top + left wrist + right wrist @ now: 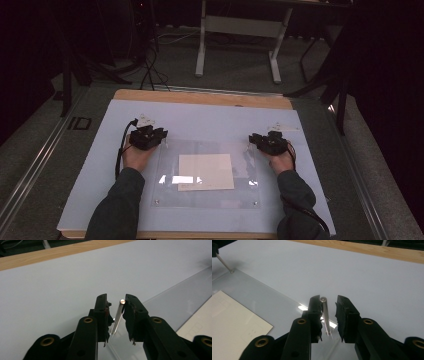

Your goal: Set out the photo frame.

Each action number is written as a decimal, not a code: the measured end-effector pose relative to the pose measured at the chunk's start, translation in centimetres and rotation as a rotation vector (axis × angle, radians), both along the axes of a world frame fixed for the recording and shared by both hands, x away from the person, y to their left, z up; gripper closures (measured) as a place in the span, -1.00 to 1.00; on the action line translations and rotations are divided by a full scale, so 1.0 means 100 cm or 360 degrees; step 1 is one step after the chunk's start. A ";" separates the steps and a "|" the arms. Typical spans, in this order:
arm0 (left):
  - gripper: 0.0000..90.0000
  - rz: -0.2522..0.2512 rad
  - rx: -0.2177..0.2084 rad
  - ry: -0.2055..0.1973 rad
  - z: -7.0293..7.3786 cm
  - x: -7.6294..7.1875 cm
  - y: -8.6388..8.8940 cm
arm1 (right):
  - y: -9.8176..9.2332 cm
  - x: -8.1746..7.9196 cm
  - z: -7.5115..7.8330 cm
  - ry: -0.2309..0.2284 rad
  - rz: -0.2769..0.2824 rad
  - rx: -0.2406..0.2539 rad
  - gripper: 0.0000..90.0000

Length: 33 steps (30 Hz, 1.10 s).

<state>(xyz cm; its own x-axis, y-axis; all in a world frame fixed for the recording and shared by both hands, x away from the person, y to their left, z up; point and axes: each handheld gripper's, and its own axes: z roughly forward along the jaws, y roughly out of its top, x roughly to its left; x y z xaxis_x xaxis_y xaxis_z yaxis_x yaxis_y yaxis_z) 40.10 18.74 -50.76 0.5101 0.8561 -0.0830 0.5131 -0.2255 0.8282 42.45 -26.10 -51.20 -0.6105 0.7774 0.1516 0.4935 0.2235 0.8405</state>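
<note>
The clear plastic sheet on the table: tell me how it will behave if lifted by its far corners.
The clear plastic sheet looks thin and lies flat, so it may flex or sag in the middle. Its glossy face throws glare, so it is probably slippery. The paper appears to lie loose with it and could slide once the sheet tilts.

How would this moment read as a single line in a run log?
left gripper: jaws around pin, gap visible | right gripper: around pin, gap visible | clear plate: flat on table | paper: under plate
</note>
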 end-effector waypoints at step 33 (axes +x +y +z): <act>0.88 -0.0004 -0.0046 -0.0059 -0.009 -0.002 -0.003 | 0.007 0.002 -0.006 -0.0015 -0.0037 0.0061 0.83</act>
<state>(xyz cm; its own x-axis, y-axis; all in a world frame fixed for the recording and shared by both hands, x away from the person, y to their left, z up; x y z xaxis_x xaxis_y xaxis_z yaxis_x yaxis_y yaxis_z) 39.88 18.47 -51.61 0.5157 0.8522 -0.0884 0.4811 -0.2027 0.8529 42.64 -25.36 -51.83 -0.5940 0.7851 0.1757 0.4902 0.1800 0.8528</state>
